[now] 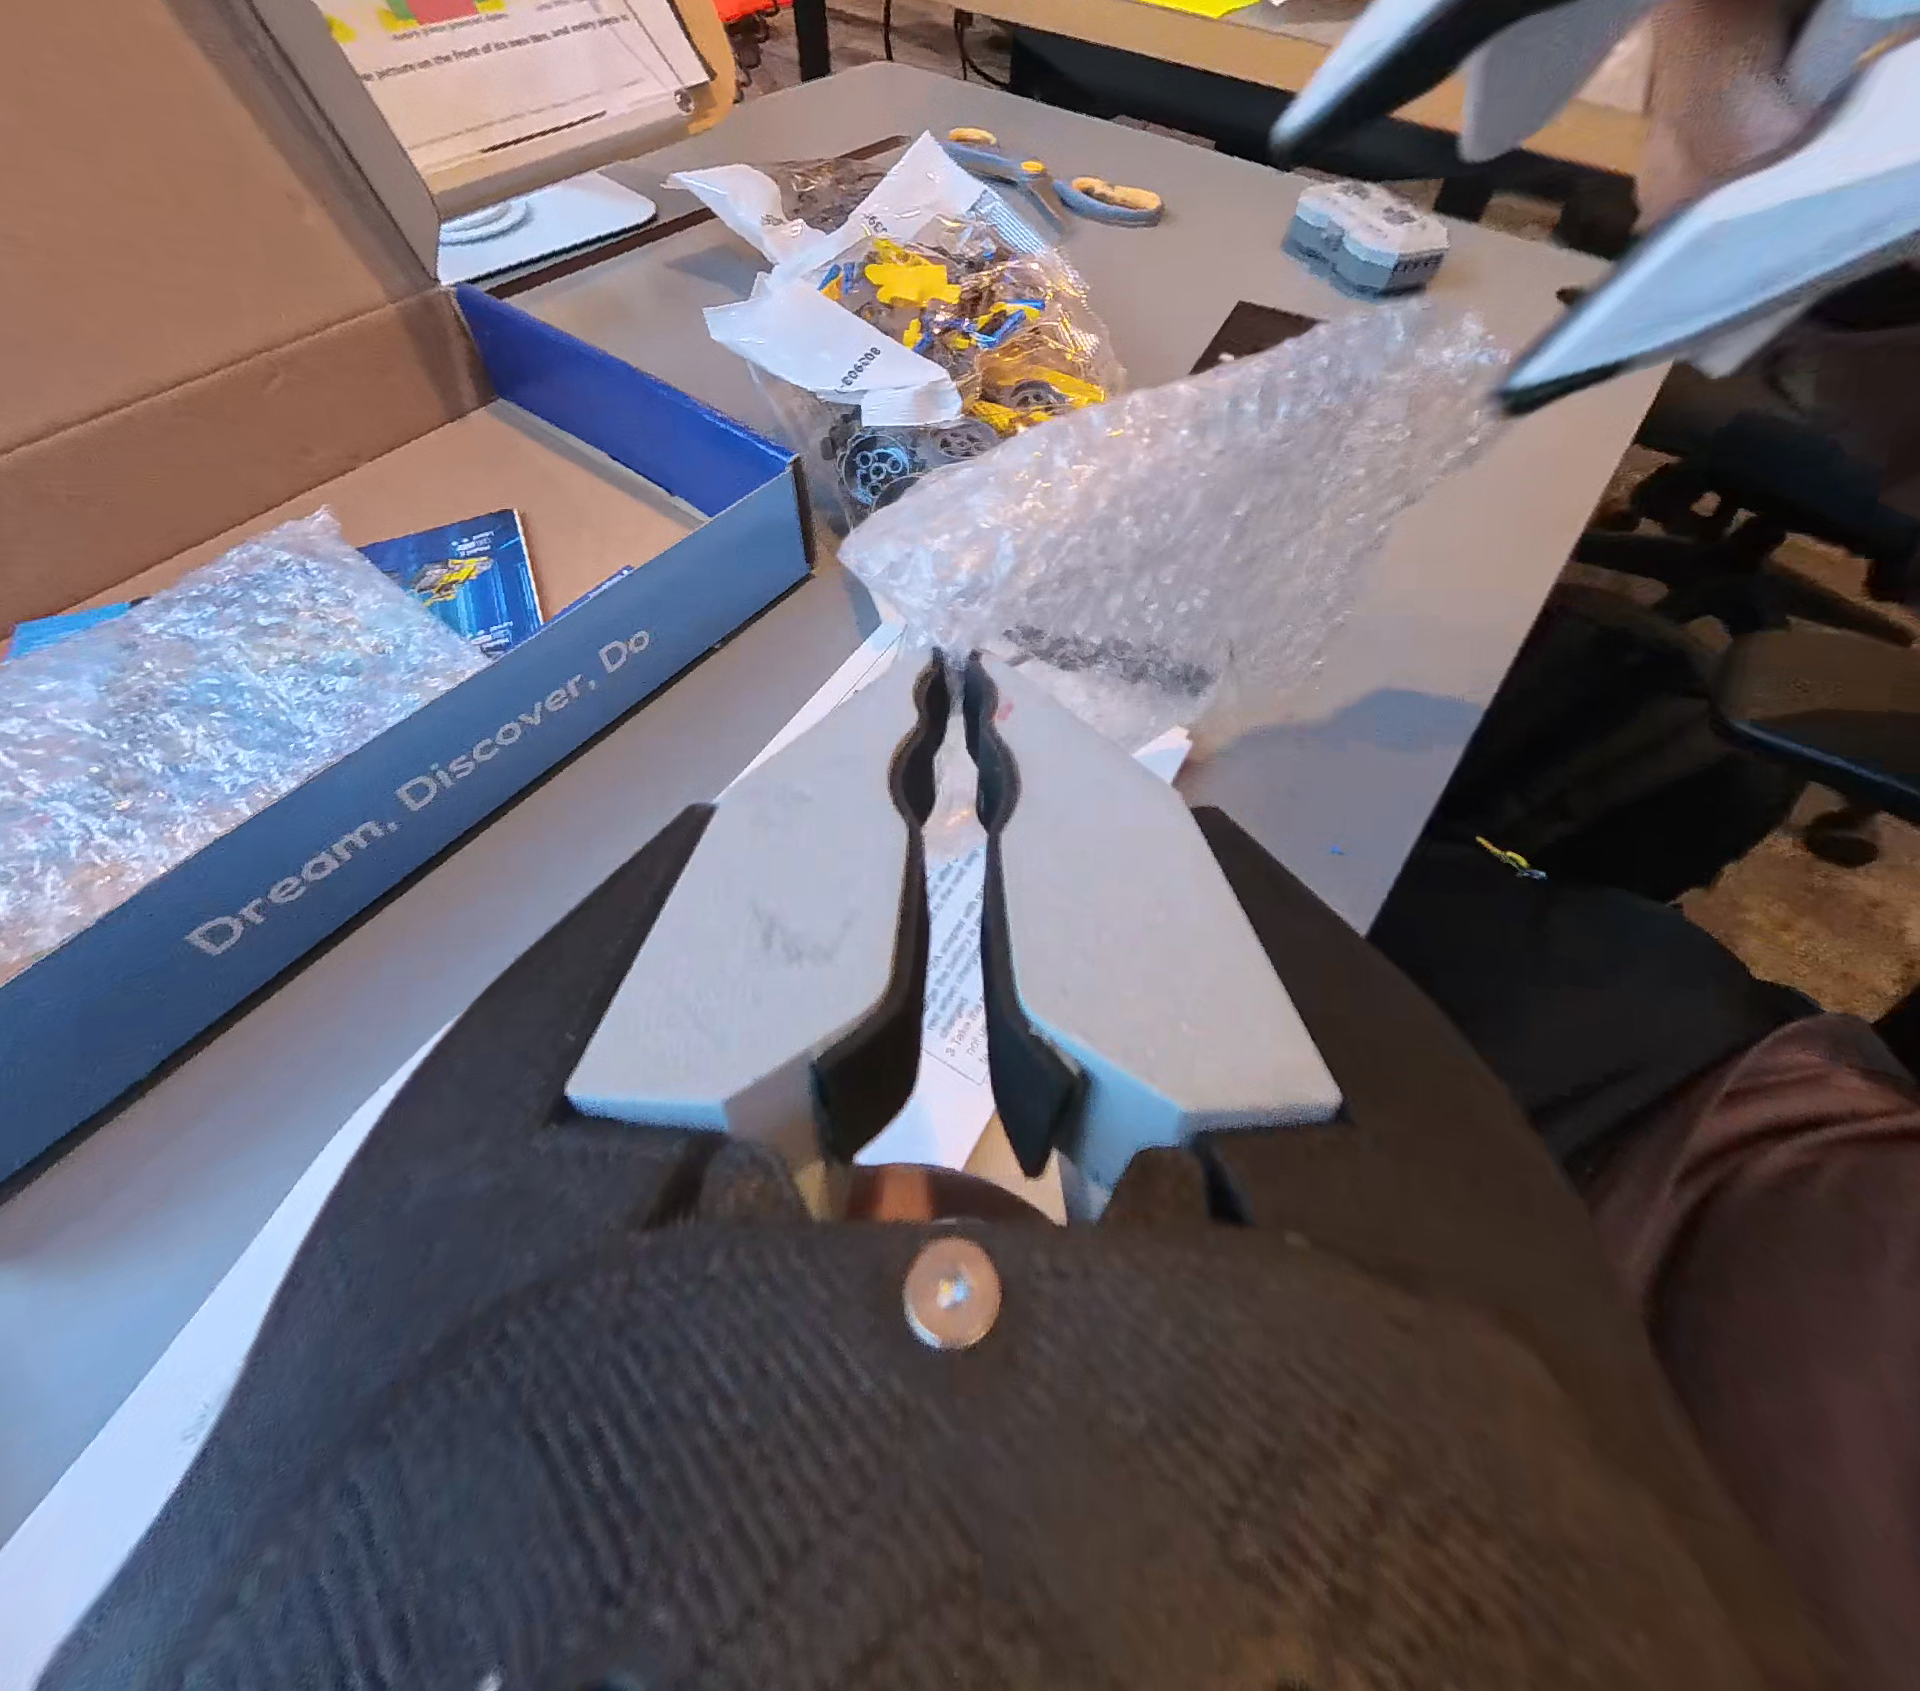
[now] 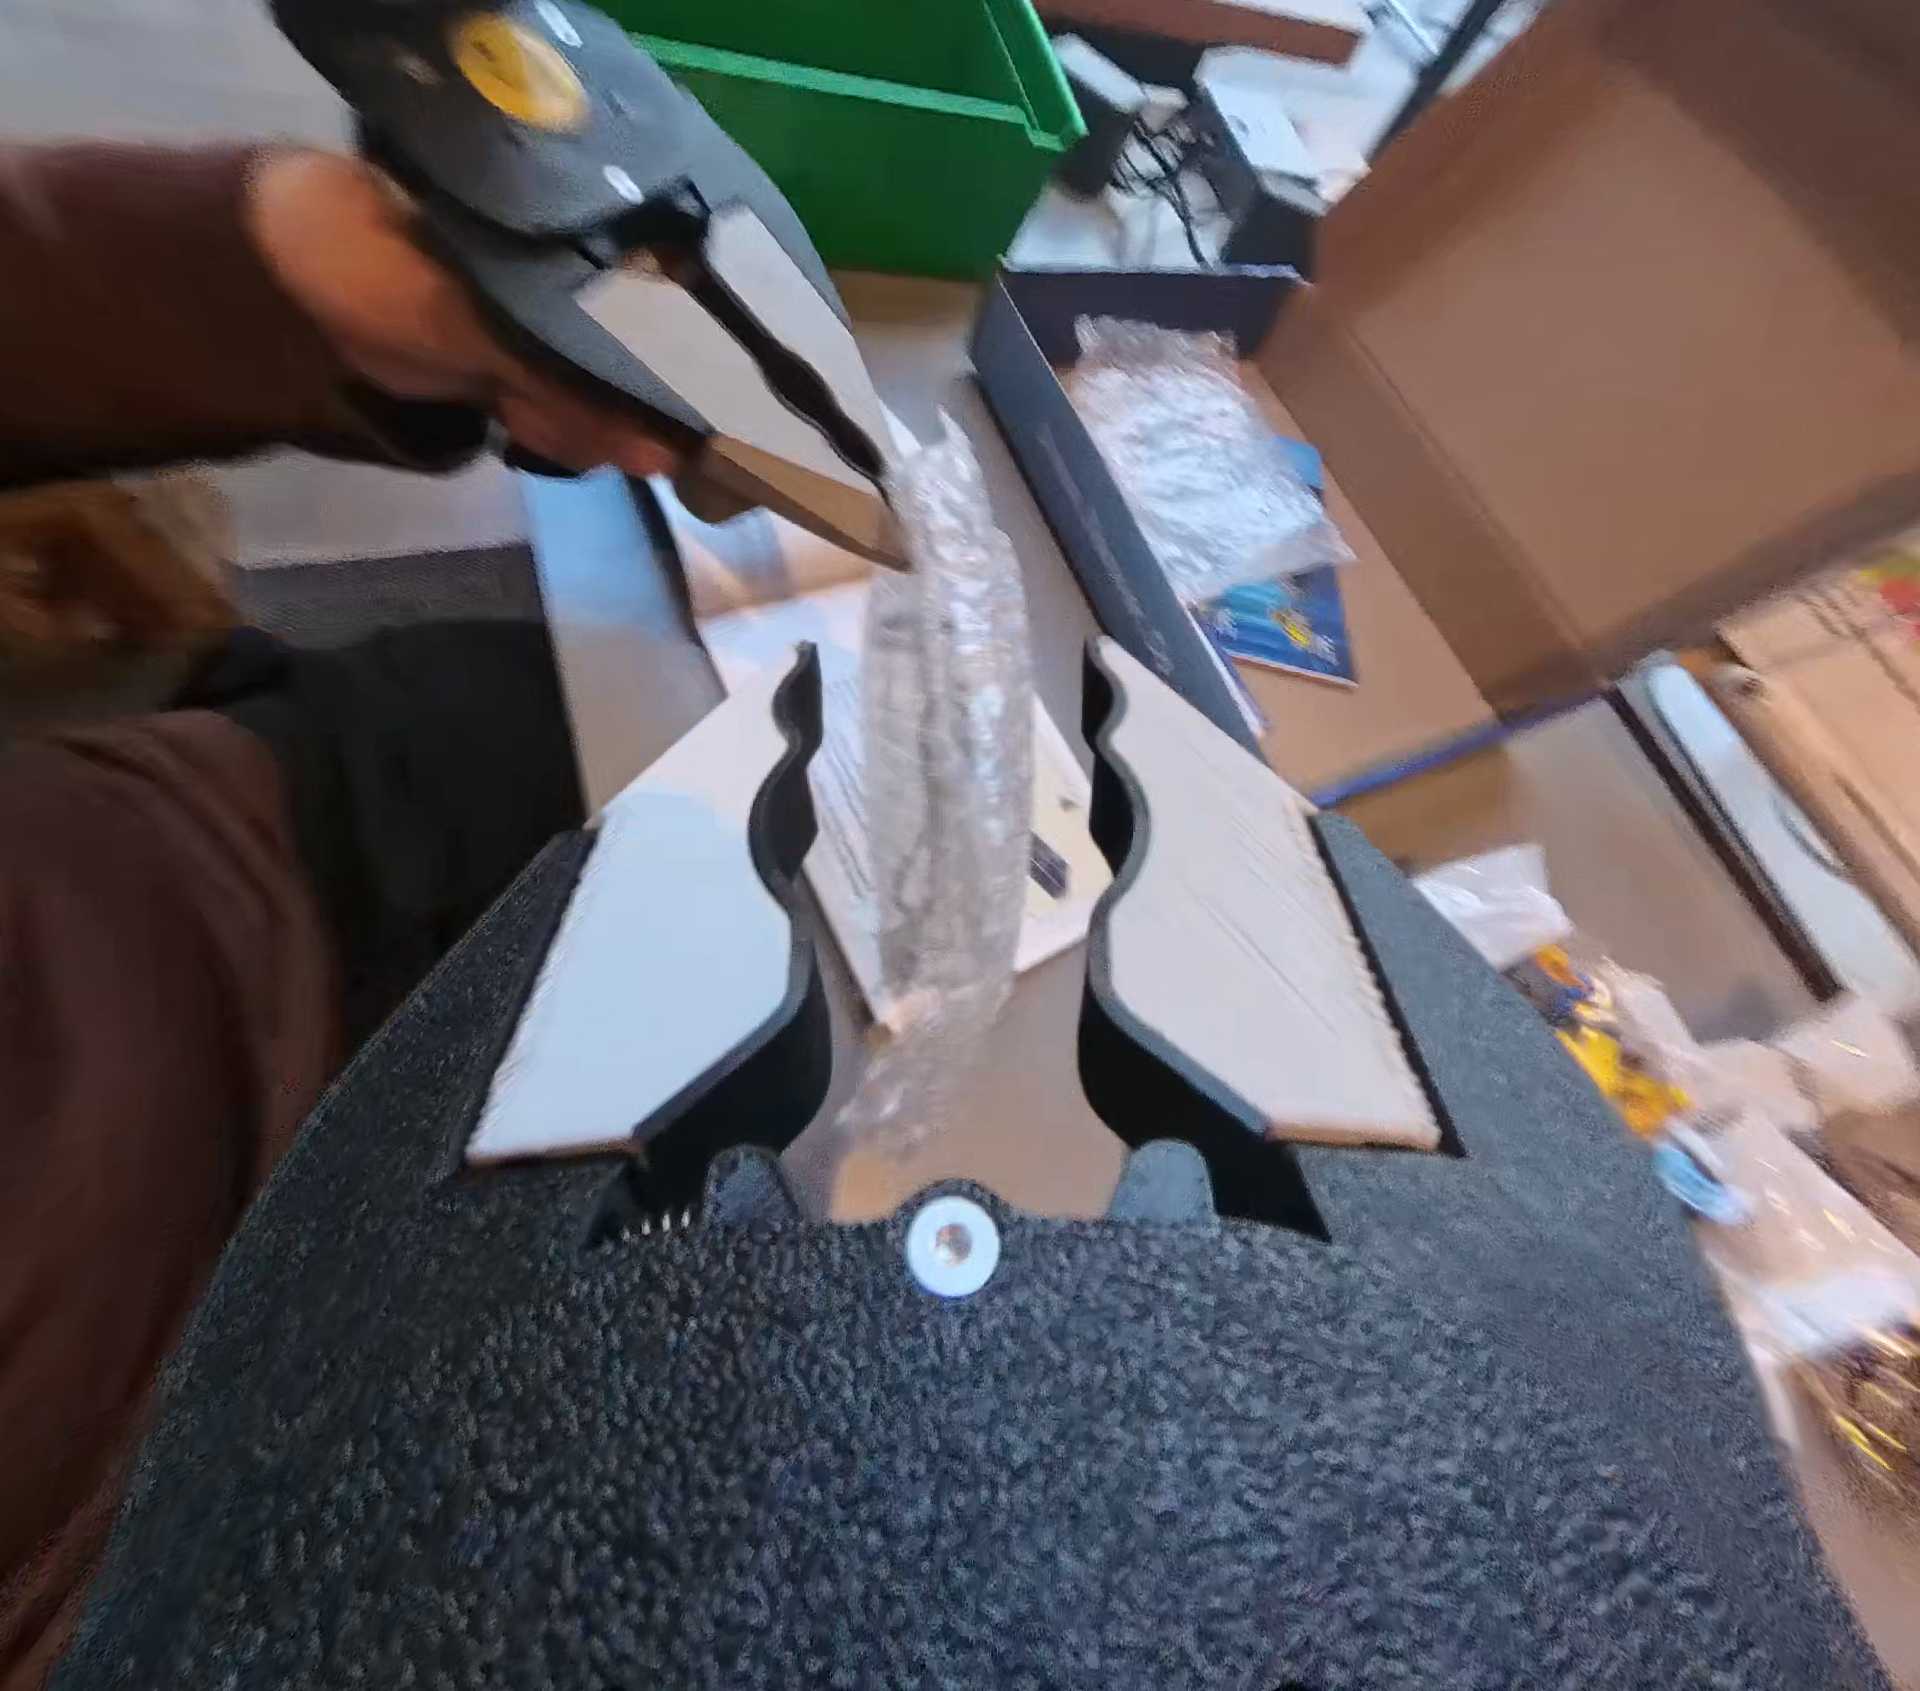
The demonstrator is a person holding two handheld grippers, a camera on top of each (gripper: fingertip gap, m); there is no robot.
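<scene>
Bubble-wrap pouch: we see a clear, crinkly bubble-wrap pouch [image 1: 1174, 498] [image 2: 945, 758], long and limp, raised off the grey surface [image 1: 1351, 758] and running from 6 o'clock out toward 2 o'clock in the left wrist view. Something dark and slim shows through its lower end, and we cannot tell what it is.
Left tool: the left tool [image 1: 954, 665] [image 2: 894, 519] is pinched nearly closed on the near corner of the pouch.
Right tool: the right tool [image 2: 951, 652] [image 1: 1392, 270] is spread wide. The pouch runs up the gap between its wavy black pads, and we cannot tell whether either pad touches it.
Paper: a flat white printed paper sheet [image 2: 852, 768] lies on the surface under the pouch.
Box: at 9 o'clock of the left tool stands an open blue cardboard box with a brown inside [image 1: 416, 768]. It holds a second bubble-wrapped parcel [image 1: 187, 685] and a glossy blue booklet [image 1: 468, 571].
Beyond: at 12 o'clock slumps a clear plastic bag of small yellow, blue and black parts [image 1: 935, 353]. Past it lie blue-and-yellow-handled scissors [image 1: 1049, 187] and a blocky grey plastic unit [image 1: 1366, 239].
</scene>
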